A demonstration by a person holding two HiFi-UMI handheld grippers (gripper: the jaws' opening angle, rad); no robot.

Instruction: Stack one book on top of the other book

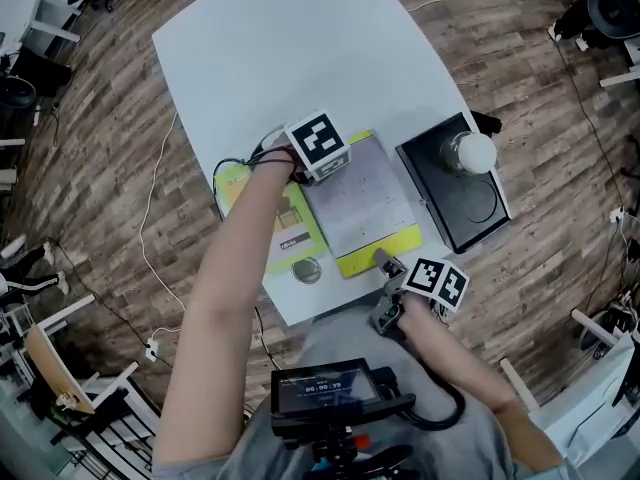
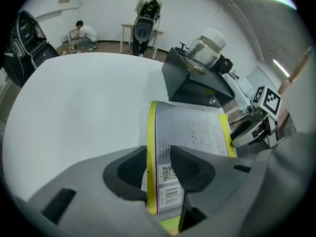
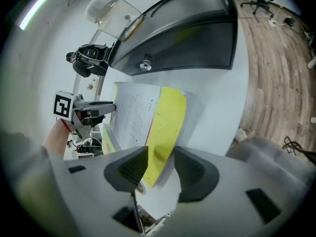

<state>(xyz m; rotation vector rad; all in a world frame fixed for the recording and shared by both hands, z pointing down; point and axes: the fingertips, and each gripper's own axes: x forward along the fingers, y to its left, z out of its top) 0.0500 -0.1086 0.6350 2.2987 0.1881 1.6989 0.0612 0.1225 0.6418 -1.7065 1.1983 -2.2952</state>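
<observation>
A book with a grey-white cover and yellow edges (image 1: 362, 200) is held at two ends, just right of a yellow-green book (image 1: 288, 236) that lies flat on the white table (image 1: 290, 58) and over its right edge. My left gripper (image 1: 300, 168) is shut on the grey book's far spine edge (image 2: 160, 152), with the yellow stripe between the pads of the left gripper (image 2: 159, 169). My right gripper (image 1: 385, 264) is shut on the near yellow edge (image 3: 165, 127), which sits between the pads of the right gripper (image 3: 160, 167). My left forearm hides part of the yellow-green book.
A black box (image 1: 455, 183) with a clear jar (image 1: 472, 151) on it stands right of the books, close to the table's right edge. A small round metal disc (image 1: 306, 270) lies near the front edge. Cables run over the wooden floor (image 1: 90, 218).
</observation>
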